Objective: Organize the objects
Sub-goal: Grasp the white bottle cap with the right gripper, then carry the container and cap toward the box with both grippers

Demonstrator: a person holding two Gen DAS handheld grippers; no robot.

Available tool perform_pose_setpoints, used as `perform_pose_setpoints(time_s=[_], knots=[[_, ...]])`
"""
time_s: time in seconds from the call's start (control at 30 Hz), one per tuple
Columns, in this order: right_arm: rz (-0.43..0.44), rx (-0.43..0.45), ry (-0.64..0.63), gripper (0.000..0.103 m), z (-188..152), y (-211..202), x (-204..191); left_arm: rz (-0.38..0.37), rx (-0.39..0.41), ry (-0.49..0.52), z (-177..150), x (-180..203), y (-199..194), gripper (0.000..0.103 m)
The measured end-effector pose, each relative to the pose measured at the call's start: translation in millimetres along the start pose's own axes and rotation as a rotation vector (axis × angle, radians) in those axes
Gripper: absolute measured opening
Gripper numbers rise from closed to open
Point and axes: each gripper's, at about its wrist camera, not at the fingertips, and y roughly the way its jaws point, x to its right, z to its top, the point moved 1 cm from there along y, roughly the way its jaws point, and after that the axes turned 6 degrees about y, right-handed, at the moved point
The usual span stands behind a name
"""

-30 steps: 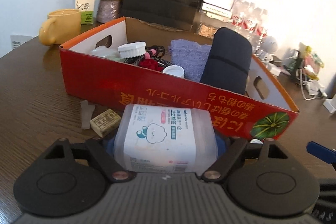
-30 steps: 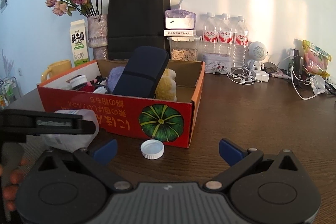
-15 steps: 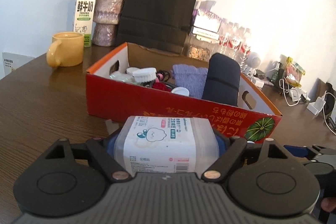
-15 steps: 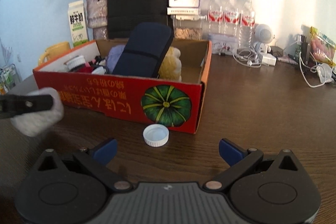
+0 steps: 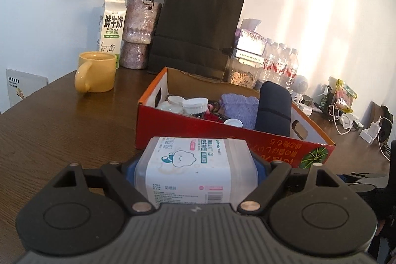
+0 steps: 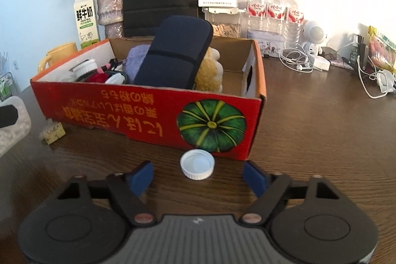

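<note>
My left gripper [image 5: 195,165] is shut on a clear plastic wipes box [image 5: 195,172] with a white label, held in the air in front of the red cardboard box [image 5: 198,130]. The red box [image 6: 153,113] holds a dark blue case [image 6: 173,56], a purple cloth, a yellow plush, white jars and cables. My right gripper [image 6: 198,177] is open and low over the table, its blue pads either side of a white bottle cap [image 6: 197,164] that lies on the wood just in front of the box. The wipes box shows at the right wrist view's left edge [image 6: 12,125].
A small yellow-green block [image 6: 53,134] lies on the table left of the red box. Behind stand a yellow mug [image 5: 95,72], milk carton [image 5: 111,26], flower vase [image 5: 139,34], black paper bag [image 5: 195,34], water bottles [image 6: 274,14], and chargers and cables [image 6: 309,61] at the right.
My left gripper has lifted and pulled back with the wipes box, so the red box looks farther and lower. My right gripper has moved forward and down toward the white cap.
</note>
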Motion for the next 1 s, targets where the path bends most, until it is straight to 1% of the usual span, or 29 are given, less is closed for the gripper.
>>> perform_pose_setpoints(time_s=[0.07, 0.1, 0.17, 0.23, 0.37, 0.57, 0.77, 1.0], knots=[[0.003, 0.008, -0.004, 0.058, 0.6, -0.2, -1.7, -0.006, 0.004, 0.001, 0.1, -1.4, -1.4, 0.083], [0.004, 0.012, -0.006, 0.054, 0.9, -0.3, -2.8, -0.007, 0.005, 0.002, 0.1, -1.4, -1.7, 0.083], [0.007, 0.017, -0.011, 0.038, 1.3, -0.7, -4.3, -0.011, 0.008, 0.0, 0.0, -2.3, -3.0, 0.083], [0.014, 0.022, -0.02, 0.027, 1.2, -1.6, -6.1, -0.014, 0.011, 0.0, 0.3, -2.5, -4.3, 0.083], [0.008, 0.028, -0.035, 0.027, 0.2, -3.8, -9.4, -0.017, 0.02, 0.005, 1.0, -4.9, -7.4, 0.083], [0.026, 0.057, -0.037, 0.027, -2.2, -10.5, -11.9, -0.008, 0.029, 0.006, 2.6, -9.9, -11.8, 0.083], [0.072, 0.097, -0.057, 0.027, -6.0, -23.2, -26.4, -0.006, 0.067, 0.018, 12.1, -14.5, -19.1, 0.083], [0.161, 0.187, -0.088, 0.027, 11.4, -43.3, -57.0, -0.013, 0.125, 0.033, 35.1, -18.7, -23.3, 0.083]])
